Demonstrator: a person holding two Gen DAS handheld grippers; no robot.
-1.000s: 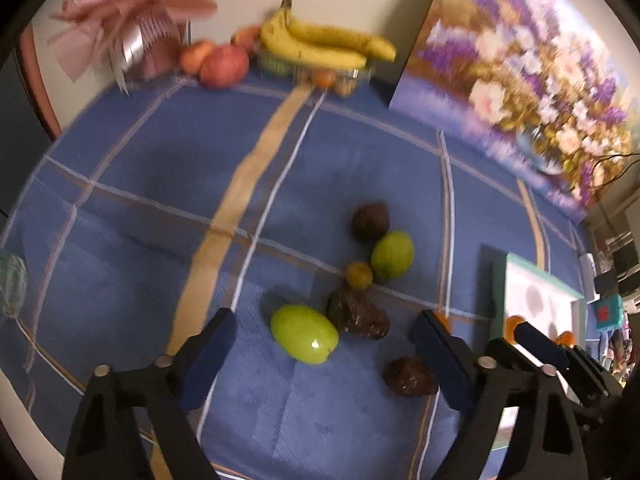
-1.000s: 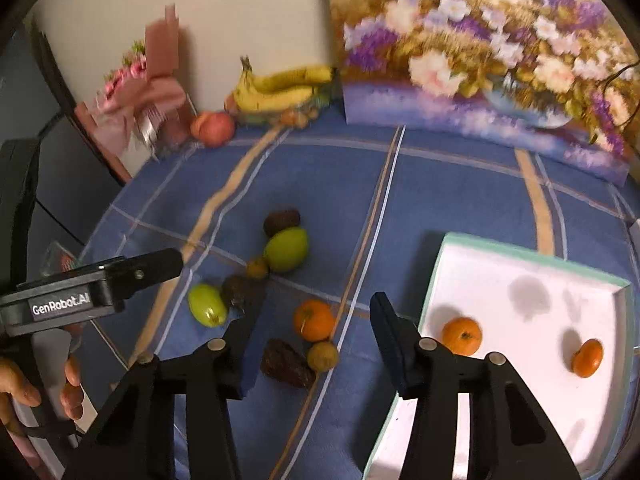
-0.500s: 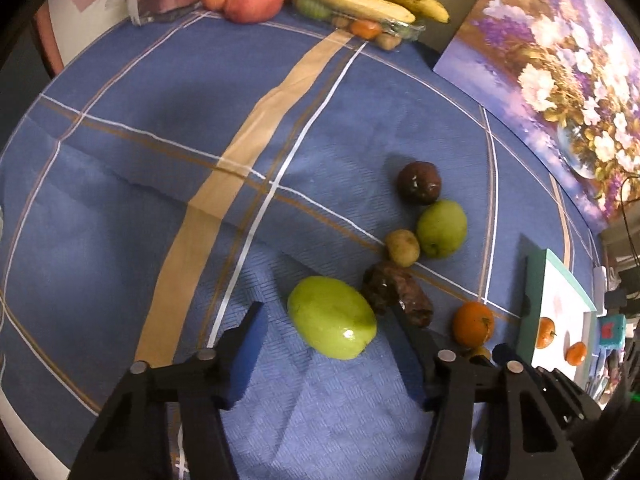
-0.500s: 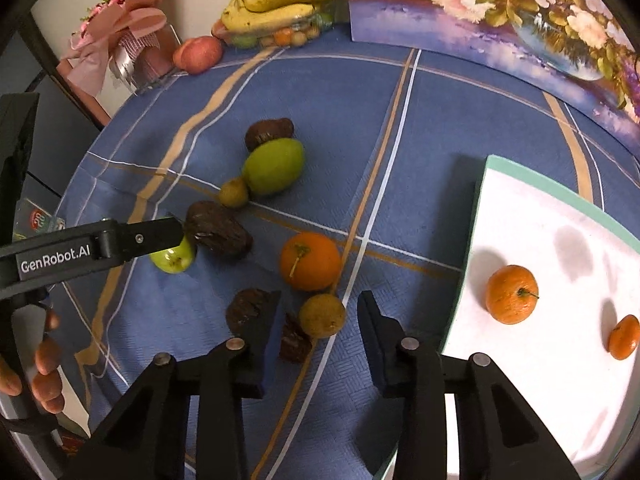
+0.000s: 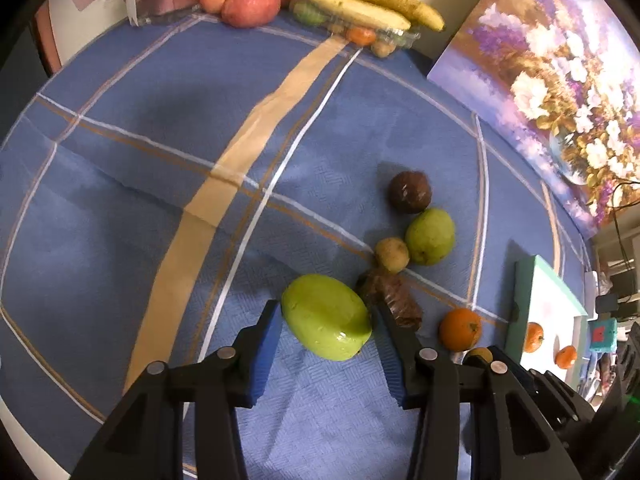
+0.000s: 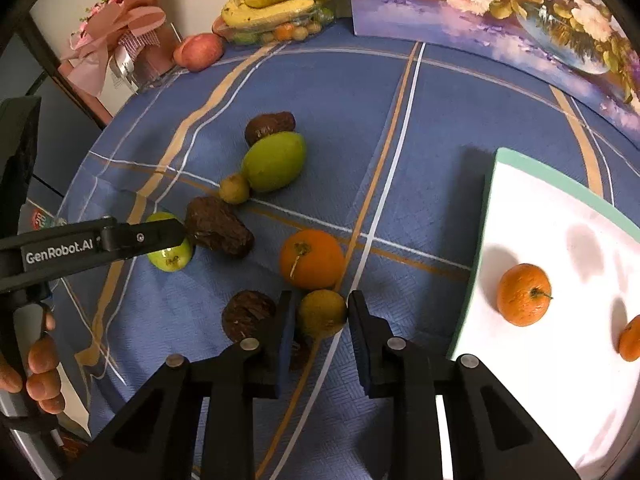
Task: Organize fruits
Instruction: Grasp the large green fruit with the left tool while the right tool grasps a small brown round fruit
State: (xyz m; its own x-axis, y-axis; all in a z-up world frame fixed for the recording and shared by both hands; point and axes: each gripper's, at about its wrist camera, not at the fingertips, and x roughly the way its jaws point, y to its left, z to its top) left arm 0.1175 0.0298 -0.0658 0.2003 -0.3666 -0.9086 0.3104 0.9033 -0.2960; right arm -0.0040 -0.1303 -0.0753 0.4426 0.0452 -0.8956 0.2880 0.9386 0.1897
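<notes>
Loose fruit lies on a blue checked tablecloth. My left gripper has its jaws around a green mango, pads at its sides. My right gripper has its jaws around a small yellow-brown fruit, pads touching its sides. Nearby lie an orange, a second green mango, another small yellow fruit and several dark brown fruits. A white tray with a green rim at the right holds two oranges.
At the table's far edge stand a banana bunch on a clear box of small fruit, red apples, a pink ribbon gift and a flower painting. A hand holds the left gripper.
Both grippers have moved forward and down to the fruit. The left jaws narrowed around the green mango. The right jaws narrowed around the small yellow-brown fruit.
</notes>
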